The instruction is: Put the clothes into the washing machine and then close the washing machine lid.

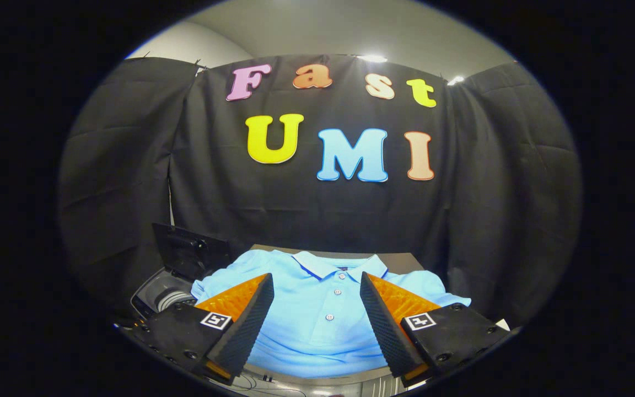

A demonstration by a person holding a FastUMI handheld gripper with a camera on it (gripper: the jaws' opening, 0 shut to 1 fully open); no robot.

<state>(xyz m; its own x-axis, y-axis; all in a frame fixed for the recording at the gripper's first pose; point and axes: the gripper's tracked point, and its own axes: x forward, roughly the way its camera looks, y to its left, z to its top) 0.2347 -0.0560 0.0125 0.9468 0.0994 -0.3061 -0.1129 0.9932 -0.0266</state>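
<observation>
A light blue polo shirt (317, 309) lies flat on a dark table (400, 260), collar away from me, buttons running down its middle. My gripper (316, 284) hovers above the shirt with its orange and black fingers (248, 317) spread wide, nothing between them. To the left of the shirt stands the washing machine (163, 295), its dark lid (188, 255) raised upright and the drum opening visible below it, partly hidden by my left finger.
Black cloth walls close the booth behind and on both sides. The table's far edge runs just beyond the shirt collar. Some thin cables lie by the near edge under the fingers.
</observation>
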